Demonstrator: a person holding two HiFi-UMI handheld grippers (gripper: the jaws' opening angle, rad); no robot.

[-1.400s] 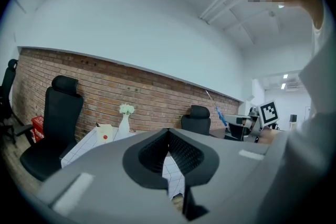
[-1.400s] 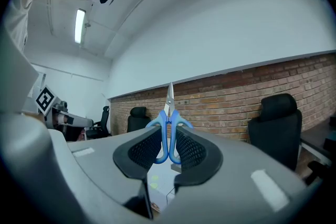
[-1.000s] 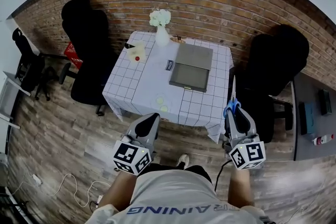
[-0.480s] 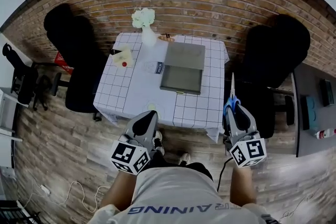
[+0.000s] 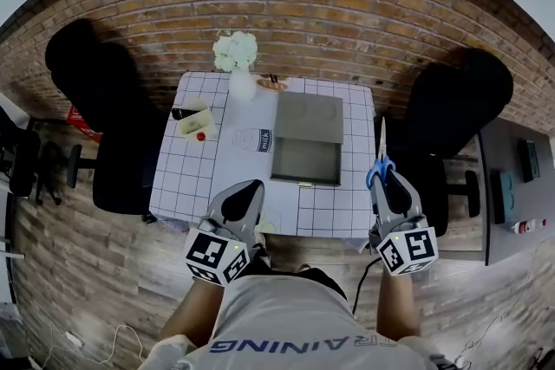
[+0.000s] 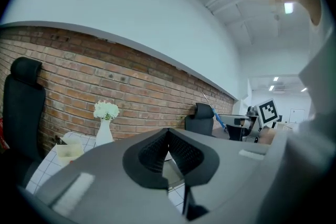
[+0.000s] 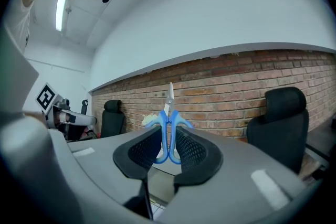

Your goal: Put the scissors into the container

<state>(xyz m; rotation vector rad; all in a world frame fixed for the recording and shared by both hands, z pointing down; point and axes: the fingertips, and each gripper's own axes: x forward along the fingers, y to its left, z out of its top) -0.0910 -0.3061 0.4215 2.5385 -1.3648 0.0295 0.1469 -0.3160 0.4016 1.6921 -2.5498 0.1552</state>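
Observation:
Blue-handled scissors (image 5: 380,162) (image 7: 168,126) stick out of my right gripper (image 5: 387,186) (image 7: 168,145), blades pointing away toward the brick wall; the jaws are shut on the handles. This gripper hangs off the right front corner of the white checked table (image 5: 217,173). The grey open container (image 5: 307,139) lies on the table's right half, left of and beyond the scissors. My left gripper (image 5: 244,197) (image 6: 167,149) is shut with nothing in it, hovering over the table's front edge.
A white vase of flowers (image 5: 238,65) (image 6: 105,123) stands at the table's back edge. A small beige box (image 5: 194,122), a milk carton (image 5: 253,139) and a small plate (image 5: 272,83) also sit on the table. Black office chairs (image 5: 102,108) (image 5: 451,126) flank it.
The view has shifted so the table sits closer and more centred under the grippers. Both grippers keep their hold and spacing; the scissors stay in the right one.

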